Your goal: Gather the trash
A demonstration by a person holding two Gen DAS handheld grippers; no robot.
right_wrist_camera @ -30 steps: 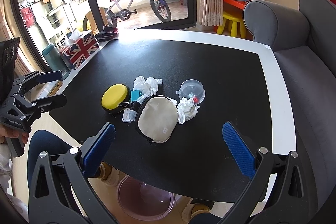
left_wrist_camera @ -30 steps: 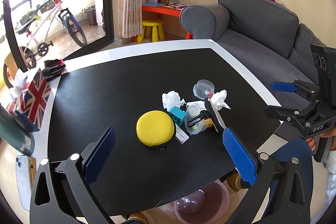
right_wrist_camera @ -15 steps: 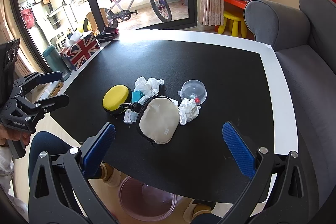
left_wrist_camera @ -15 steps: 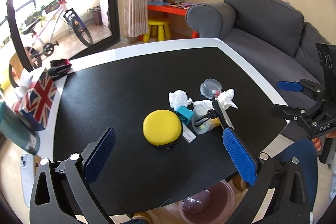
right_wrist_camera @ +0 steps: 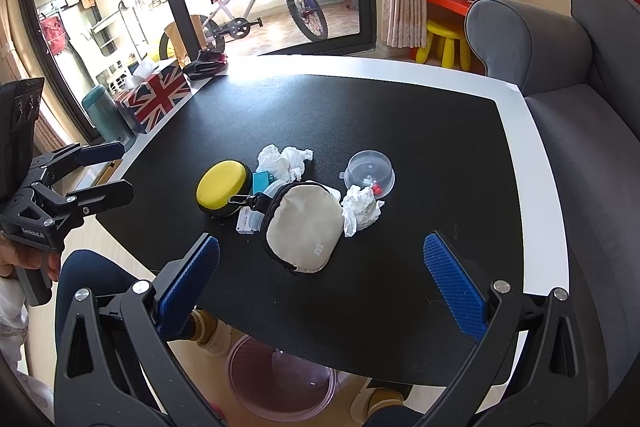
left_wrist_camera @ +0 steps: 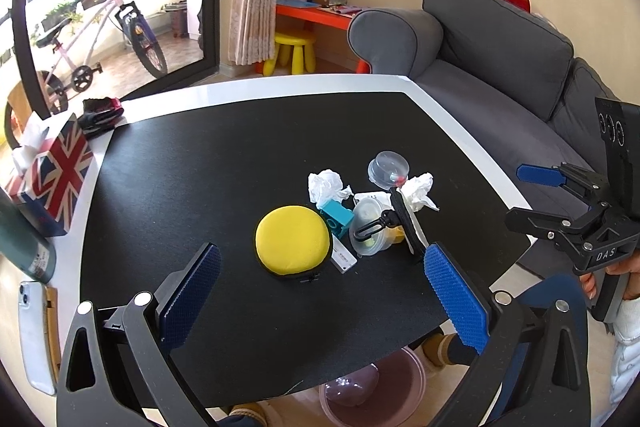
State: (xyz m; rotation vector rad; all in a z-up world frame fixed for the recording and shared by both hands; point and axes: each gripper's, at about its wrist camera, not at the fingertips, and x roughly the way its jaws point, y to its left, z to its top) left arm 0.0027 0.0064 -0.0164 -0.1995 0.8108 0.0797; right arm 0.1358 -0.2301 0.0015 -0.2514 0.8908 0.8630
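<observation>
Two crumpled white tissues lie on the black table: one [left_wrist_camera: 326, 185] behind the yellow round case [left_wrist_camera: 293, 241], one [left_wrist_camera: 418, 187] beside a clear plastic cup [left_wrist_camera: 388, 169]. They also show in the right wrist view [right_wrist_camera: 284, 159] [right_wrist_camera: 360, 209]. A beige pouch [right_wrist_camera: 304, 227] leans on a clear container [left_wrist_camera: 370, 227]. A teal block [left_wrist_camera: 337, 217] and a white card [left_wrist_camera: 343, 257] lie among them. My left gripper [left_wrist_camera: 320, 291] is open and empty, above the table's near edge. My right gripper [right_wrist_camera: 320, 283] is open and empty, also at the near edge.
A pink translucent bin [right_wrist_camera: 280, 383] stands on the floor under the near table edge. A Union Jack tissue box [left_wrist_camera: 52, 171], a teal bottle [left_wrist_camera: 24, 243] and a phone [left_wrist_camera: 34, 339] sit at the table's left side. A grey sofa [left_wrist_camera: 500, 67] is to the right.
The left gripper has pulled back and risen a little, so the pile looks farther and more centred. The right gripper has barely moved. Both stay open.
</observation>
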